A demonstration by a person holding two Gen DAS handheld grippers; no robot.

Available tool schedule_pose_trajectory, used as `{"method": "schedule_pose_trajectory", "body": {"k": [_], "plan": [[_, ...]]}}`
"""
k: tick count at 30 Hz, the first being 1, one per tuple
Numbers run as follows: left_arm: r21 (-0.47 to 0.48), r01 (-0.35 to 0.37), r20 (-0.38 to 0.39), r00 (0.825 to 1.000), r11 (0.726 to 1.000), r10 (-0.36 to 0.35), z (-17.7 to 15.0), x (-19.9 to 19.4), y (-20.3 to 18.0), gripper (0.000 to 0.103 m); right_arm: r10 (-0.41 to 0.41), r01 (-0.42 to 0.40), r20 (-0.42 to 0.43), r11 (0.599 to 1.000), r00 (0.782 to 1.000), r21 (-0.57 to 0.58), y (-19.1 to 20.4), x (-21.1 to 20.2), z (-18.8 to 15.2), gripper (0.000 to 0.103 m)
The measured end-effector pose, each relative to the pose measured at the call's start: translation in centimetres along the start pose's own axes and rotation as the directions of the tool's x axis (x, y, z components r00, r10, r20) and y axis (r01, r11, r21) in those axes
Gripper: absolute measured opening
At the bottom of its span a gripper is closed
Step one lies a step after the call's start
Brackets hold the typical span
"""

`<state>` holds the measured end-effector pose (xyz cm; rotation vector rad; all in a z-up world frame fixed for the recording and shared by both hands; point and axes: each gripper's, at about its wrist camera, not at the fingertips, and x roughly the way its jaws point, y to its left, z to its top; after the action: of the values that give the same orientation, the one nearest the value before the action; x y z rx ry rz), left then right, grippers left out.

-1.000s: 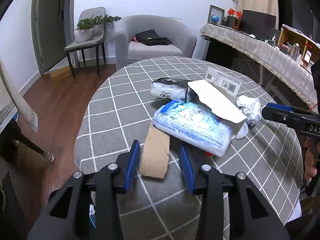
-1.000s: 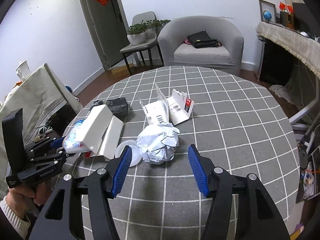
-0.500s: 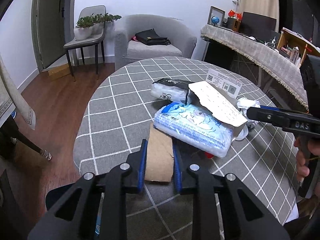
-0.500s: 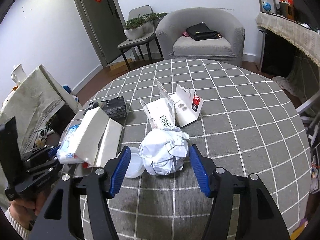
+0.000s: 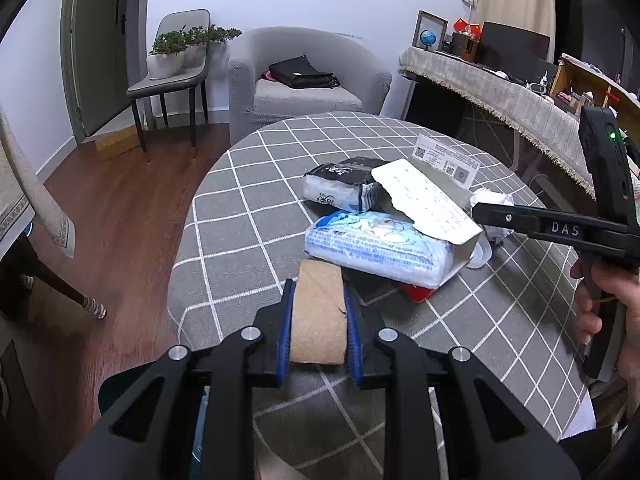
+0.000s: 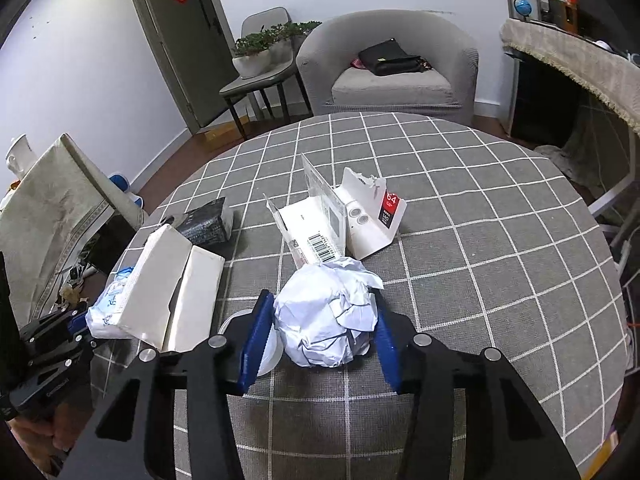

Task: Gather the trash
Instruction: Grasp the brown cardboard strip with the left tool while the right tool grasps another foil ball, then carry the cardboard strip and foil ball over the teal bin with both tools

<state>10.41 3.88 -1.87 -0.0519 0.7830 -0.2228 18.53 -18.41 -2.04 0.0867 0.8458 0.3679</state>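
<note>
My left gripper (image 5: 318, 292) is shut on a flattened brown cardboard tube (image 5: 320, 316) that lies at the near edge of the round table (image 5: 256, 216). In the right wrist view my right gripper (image 6: 322, 300) has its jaws closing around a crumpled white paper ball (image 6: 326, 320), and both blue pads touch its sides. The ball rests on the grey checked cloth. The right gripper (image 5: 484, 212) also shows from the side in the left wrist view, with a hand on its handle. The left gripper (image 6: 74, 322) sits at the left edge of the right wrist view.
A blue-and-white tissue pack (image 5: 376, 244) lies just beyond the tube under a torn white box (image 5: 424, 200). A black-and-white pack (image 5: 344, 184) sits behind them. Torn white packaging (image 6: 360, 216) stands past the ball, with a white lid (image 6: 268, 352) beside it. An armchair (image 6: 392, 76) is beyond the table.
The left jaws have gone from wide apart to shut on the cardboard tube. The right gripper moved forward around the paper ball, and its jaws narrowed onto it.
</note>
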Motion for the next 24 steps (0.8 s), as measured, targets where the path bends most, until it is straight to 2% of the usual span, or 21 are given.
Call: {"method": "schedule_pose_trajectory", "body": {"k": [8,14,24], "plan": [[0.020,0.007,-0.012,1.000,1.000,-0.007,-1.0,-1.0,-0.8,0.024,-0.015,0.015,0.040,1.000,0.999,0.008,0.4,-1.6,-0.8,0.048],[0.011,-0.002,-0.007,1.000,1.000,0.002,-2.0,-2.2,-0.1,0.024,-0.020,0.021,0.077,1.000,0.997,-0.007,1.3,-2.8,-1.0,0.048],[-0.020,-0.023,0.020,1.000,1.000,0.024,-2.4,-4.2,1.6,0.024,0.022,-0.016,0.106,0.999,0.994,-0.050,4.2,-3.8,-1.0,0.048]]}}
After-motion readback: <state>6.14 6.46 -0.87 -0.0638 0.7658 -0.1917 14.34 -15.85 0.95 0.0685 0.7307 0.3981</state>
